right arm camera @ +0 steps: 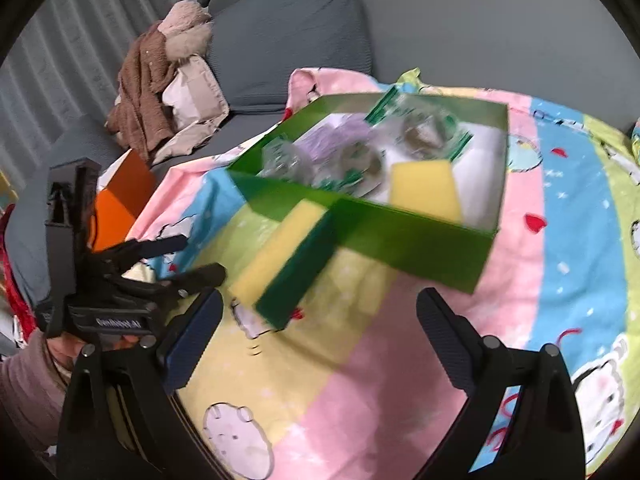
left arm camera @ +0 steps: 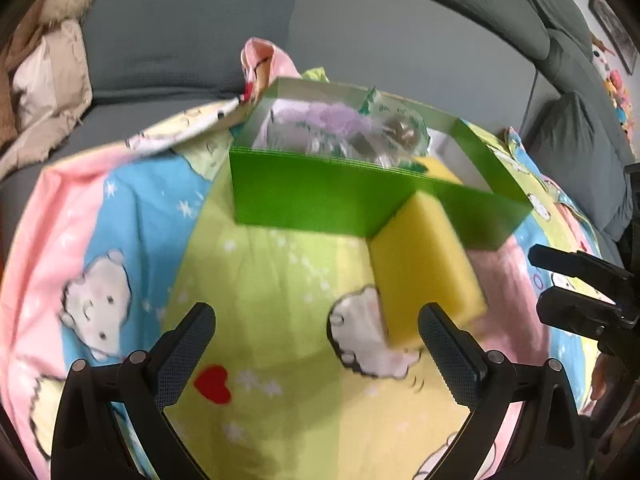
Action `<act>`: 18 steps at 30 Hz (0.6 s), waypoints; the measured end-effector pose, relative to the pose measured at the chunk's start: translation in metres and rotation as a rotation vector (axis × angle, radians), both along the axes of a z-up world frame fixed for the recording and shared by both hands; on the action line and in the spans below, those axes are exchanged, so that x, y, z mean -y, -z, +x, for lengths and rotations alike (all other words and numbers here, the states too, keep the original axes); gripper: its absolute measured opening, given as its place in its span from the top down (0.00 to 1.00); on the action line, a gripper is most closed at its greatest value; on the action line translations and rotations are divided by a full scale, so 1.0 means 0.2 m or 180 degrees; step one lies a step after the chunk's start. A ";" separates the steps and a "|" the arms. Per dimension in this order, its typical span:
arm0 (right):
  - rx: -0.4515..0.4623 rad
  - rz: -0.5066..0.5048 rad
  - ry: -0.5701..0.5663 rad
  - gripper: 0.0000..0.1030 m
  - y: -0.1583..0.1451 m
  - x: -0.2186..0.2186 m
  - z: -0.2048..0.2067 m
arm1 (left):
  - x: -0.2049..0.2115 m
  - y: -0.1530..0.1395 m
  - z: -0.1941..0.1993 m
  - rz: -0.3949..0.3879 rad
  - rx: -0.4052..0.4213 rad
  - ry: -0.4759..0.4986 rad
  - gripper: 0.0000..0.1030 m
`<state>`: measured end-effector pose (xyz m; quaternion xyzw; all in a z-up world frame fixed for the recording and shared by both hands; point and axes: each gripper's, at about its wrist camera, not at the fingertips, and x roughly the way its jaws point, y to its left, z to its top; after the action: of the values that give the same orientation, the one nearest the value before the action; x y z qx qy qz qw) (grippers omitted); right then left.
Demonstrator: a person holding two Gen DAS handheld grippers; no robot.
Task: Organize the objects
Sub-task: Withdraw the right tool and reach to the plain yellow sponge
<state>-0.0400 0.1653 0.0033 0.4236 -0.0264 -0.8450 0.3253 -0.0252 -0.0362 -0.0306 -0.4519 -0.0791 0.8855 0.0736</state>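
A green open box (left arm camera: pixel 320 200) (right arm camera: pixel 408 240) stands on a cartoon-print blanket (left arm camera: pixel 132 240) (right arm camera: pixel 560 220). It holds clear plastic packets (left arm camera: pixel 360 132) (right arm camera: pixel 360 148), something lilac (left arm camera: pixel 320 116) and a yellow sponge (right arm camera: pixel 424 188). A second sponge (left arm camera: pixel 424 268) (right arm camera: pixel 288 256), yellow with a green scouring side, leans against the box's near wall outside. My left gripper (left arm camera: pixel 316 344) is open and empty, just short of that sponge. My right gripper (right arm camera: pixel 320 336) is open and empty, also just short of it.
The blanket lies on a grey sofa (left arm camera: pixel 192 28) (right arm camera: pixel 480 20). A brown and beige coat (left arm camera: pixel 44 80) (right arm camera: pixel 168 84) is heaped on the sofa at the left. An orange box (right arm camera: pixel 120 204) sits beyond the blanket's left edge. Each gripper shows in the other's view.
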 end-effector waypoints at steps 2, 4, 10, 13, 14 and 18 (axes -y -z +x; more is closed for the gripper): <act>0.0013 -0.0006 -0.0003 0.05 0.01 0.02 0.02 | 0.01 0.04 0.01 0.0089 0.0060 -0.0009 0.02; -0.0002 -0.0026 0.0002 0.06 0.02 0.04 0.03 | 0.00 0.07 0.03 0.0181 0.0107 -0.0017 0.02; -0.0377 0.0147 -0.0291 0.26 -0.03 0.16 0.11 | -0.02 0.12 0.07 0.0416 0.0071 0.0132 0.02; -0.0576 0.0441 -0.0616 0.37 -0.02 0.23 0.17 | -0.03 0.12 0.10 0.0470 -0.0025 0.0274 0.02; -0.0636 0.0537 -0.0723 0.44 -0.02 0.25 0.18 | -0.03 0.12 0.11 0.0487 -0.0059 0.0311 0.02; -0.0761 0.0634 -0.0869 0.50 -0.04 0.28 0.17 | -0.05 0.12 0.11 0.0533 -0.0110 0.0368 0.02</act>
<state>-0.0055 0.1086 0.0115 0.3501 0.1538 -0.8357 0.3941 -0.0033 -0.0266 -0.0556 -0.4327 -0.1253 0.8777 0.1633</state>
